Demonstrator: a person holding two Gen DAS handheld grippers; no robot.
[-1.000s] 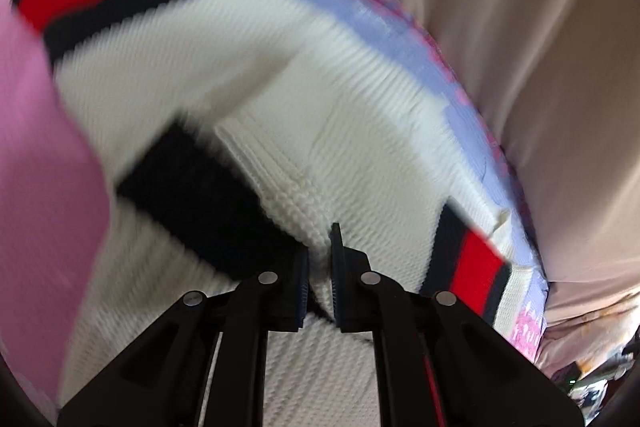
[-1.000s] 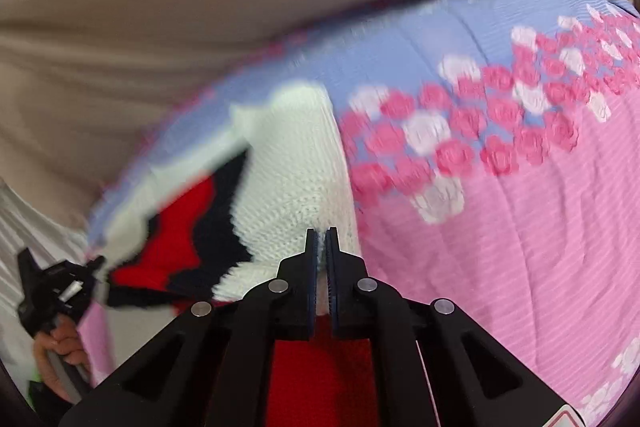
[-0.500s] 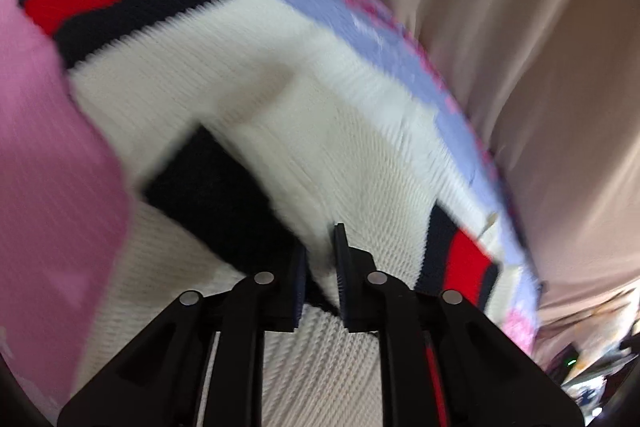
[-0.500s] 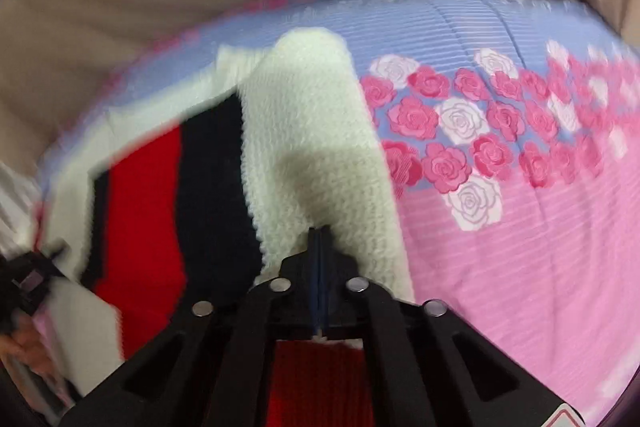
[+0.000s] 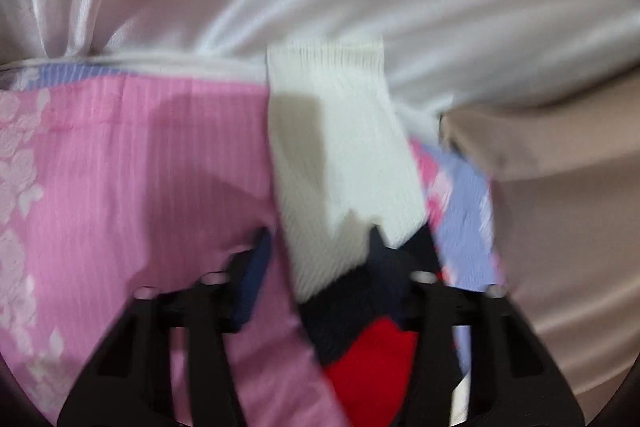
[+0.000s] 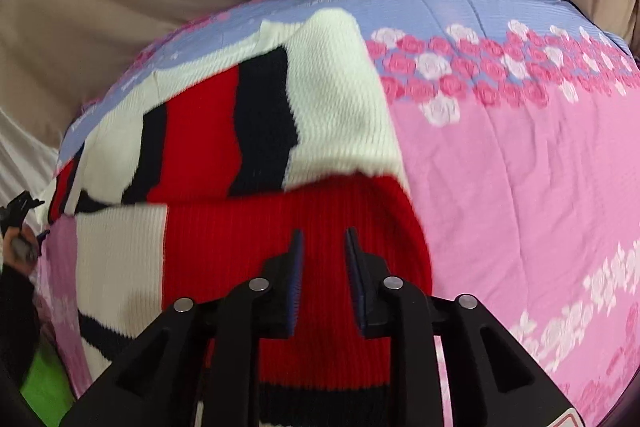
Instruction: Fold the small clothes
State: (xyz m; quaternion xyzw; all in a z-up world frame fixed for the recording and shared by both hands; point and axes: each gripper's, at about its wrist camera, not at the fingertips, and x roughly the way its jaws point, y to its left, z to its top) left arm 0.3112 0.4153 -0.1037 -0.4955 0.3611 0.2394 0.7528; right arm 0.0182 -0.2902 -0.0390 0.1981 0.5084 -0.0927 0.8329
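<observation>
My right tongs [image 6: 322, 259] sit apart over the red band of the cream, red and navy striped knit sweater [image 6: 248, 131], gripping nothing. It lies partly folded on the pink rose-print bedspread [image 6: 520, 187], top flap doubled over. My left tongs [image 5: 316, 267] are wide apart too, and a cream ribbed sleeve [image 5: 332, 131] runs between them; blurry, so I can't tell if it touches. Looks like a release after a fold. I'd check edges line up, then re-grip a sleeve or hem corner low, avoiding pinching the bedspread.
</observation>
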